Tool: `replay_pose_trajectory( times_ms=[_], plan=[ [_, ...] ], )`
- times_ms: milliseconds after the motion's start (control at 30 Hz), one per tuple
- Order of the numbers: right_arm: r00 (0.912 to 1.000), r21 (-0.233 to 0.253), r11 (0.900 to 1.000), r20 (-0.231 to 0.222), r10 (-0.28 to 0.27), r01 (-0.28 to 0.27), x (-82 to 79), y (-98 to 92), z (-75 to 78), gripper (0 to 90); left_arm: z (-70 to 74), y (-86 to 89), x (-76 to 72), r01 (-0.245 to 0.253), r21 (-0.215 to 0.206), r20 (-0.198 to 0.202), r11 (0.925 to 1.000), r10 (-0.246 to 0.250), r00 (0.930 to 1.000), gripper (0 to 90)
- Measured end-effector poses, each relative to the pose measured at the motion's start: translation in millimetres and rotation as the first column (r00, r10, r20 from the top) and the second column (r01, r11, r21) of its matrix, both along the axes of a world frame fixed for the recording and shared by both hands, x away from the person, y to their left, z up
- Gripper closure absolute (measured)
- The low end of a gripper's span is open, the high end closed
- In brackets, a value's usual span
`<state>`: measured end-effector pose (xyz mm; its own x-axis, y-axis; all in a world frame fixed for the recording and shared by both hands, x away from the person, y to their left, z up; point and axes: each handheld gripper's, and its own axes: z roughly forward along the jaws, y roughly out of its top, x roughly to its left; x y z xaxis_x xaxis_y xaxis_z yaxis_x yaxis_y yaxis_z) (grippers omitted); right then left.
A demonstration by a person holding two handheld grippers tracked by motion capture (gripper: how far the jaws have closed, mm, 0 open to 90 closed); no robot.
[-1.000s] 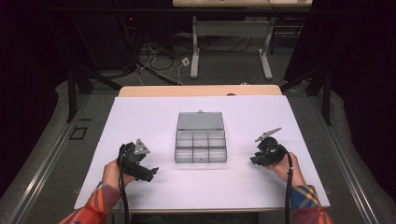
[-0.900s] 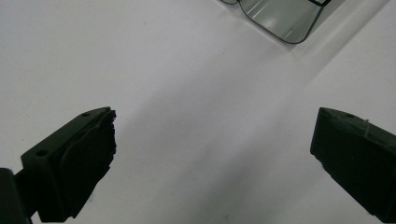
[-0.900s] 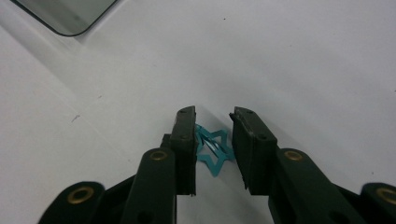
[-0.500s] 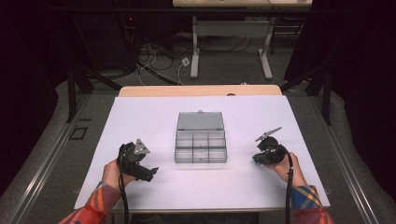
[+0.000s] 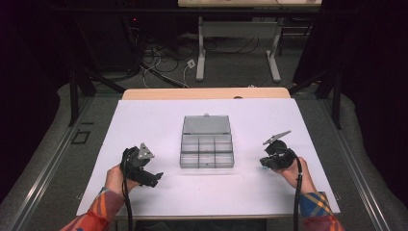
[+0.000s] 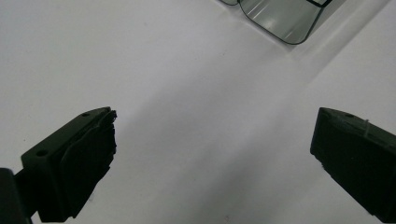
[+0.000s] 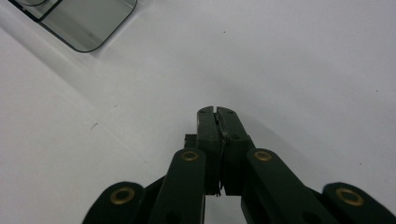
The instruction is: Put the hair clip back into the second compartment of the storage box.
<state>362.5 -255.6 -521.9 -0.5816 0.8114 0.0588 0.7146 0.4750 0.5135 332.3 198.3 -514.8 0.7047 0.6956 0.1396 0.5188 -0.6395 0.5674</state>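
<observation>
A clear grey compartment box (image 5: 207,150) lies in the middle of the white table top (image 5: 159,120), its lid (image 5: 206,124) folded open toward the far side. My left gripper (image 5: 153,176) rests on the table left of the box. In the left gripper view it (image 6: 215,126) stands open, jaws wide apart over bare white surface, with a corner of the box (image 6: 285,18) beyond. My right gripper (image 5: 266,162) sits right of the box. Its jaws (image 7: 218,112) are pressed together with nothing seen between them, and a box corner (image 7: 84,23) shows at upper left.
A wooden strip (image 5: 207,93) edges the table's far side. Beyond it, cables (image 5: 163,57) and a desk frame (image 5: 238,45) stand on the dark floor. White surface stretches on both sides of the box and along the front edge.
The right gripper has shifted very slightly. The left hand and the box have stayed where they were.
</observation>
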Motion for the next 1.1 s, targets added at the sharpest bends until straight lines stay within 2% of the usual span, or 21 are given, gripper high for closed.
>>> replay_pose_trajectory(
  times_ms=[67, 133, 267, 367, 400, 567, 600, 633, 733, 767, 833, 1100],
  plan=[
    [0.9999, -0.015, 1.0, 0.01, 0.0, 0.0, -0.1, 0.3, 0.8, 89.3, 0.1, -0.2, 0.0, 0.001, 0.002, 0.0, 1.0, -0.001, 1.0, 0.3],
    [1.0, -0.002, 1.0, 0.005, 0.002, -0.002, -0.4, 1.4, 1.3, 89.3, 0.1, -0.4, -0.1, 0.002, 0.002, -0.001, 1.0, -0.002, 1.0, 0.3],
    [0.9999, -0.021, 1.0, 0.016, 0.005, -0.004, -1.0, 2.7, 4.0, 89.3, -0.2, -0.7, -0.2, -0.001, 0.002, 0.002, 1.0, 0.001, 1.0, 0.3],
    [0.9997, -0.013, 1.0, 0.023, 0.003, -0.003, -1.8, 4.6, 5.6, 89.3, 0.0, -0.6, -0.2, -0.003, 0.004, 0.004, 1.0, 0.003, 1.0, 0.3],
    [0.9993, -0.033, 0.999, 0.035, 0.01, -0.009, -1.5, 4.5, 6.5, 89.3, -0.2, -0.6, -0.2, -0.002, 0.003, 0.004, 1.0, 0.002, 1.0, 0.3],
    [0.999, -0.032, 0.999, 0.04, 0.02, -0.019, -2.2, 8.1, 9.1, 89.3, -0.1, -0.7, -0.1, -0.002, 0.003, 0.002, 1.0, 0.002, 1.0, 0.3],
    [0.9992, -0.034, 0.999, 0.039, -0.004, 0.005, -3.1, 10.1, 9.7, 89.3, -0.1, -0.7, 0.0, -0.002, 0.004, 0.003, 1.0, 0.002, 1.0, 0.3],
    [0.9989, -0.037, 0.999, 0.041, 0.023, -0.022, -2.4, 9.1, 10.3, 89.3, -0.2, -0.8, 0.0, -0.003, 0.005, 0.004, 1.0, 0.003, 1.0, 0.3],
    [0.9981, -0.045, 0.999, 0.059, 0.016, -0.014, -2.9, 11.2, 12.2, 89.3, -0.4, -0.8, 0.2, -0.004, 0.005, 0.003, 1.0, 0.004, 1.0, 0.3],
    [0.9985, -0.03, 0.999, 0.053, 0.017, -0.015, -3.2, 12.3, 12.5, 89.3, -0.4, -0.8, 0.2, -0.004, 0.006, 0.003, 1.0, 0.003, 1.0, 0.3],
    [0.9975, -0.043, 0.999, 0.066, 0.025, -0.022, -2.7, 12.9, 13.0, 89.3, -0.4, -0.8, 0.2, -0.004, 0.005, 0.003, 1.0, 0.004, 1.0, 0.3],
    [0.9965, -0.031, 0.999, 0.079, 0.028, -0.026, -2.6, 18.9, 17.6, 89.3, 0.1, -0.9, 0.5, 0.0, 0.007, -0.01, 1.0, 0.0, 0.9999, 0.3]
  ],
)
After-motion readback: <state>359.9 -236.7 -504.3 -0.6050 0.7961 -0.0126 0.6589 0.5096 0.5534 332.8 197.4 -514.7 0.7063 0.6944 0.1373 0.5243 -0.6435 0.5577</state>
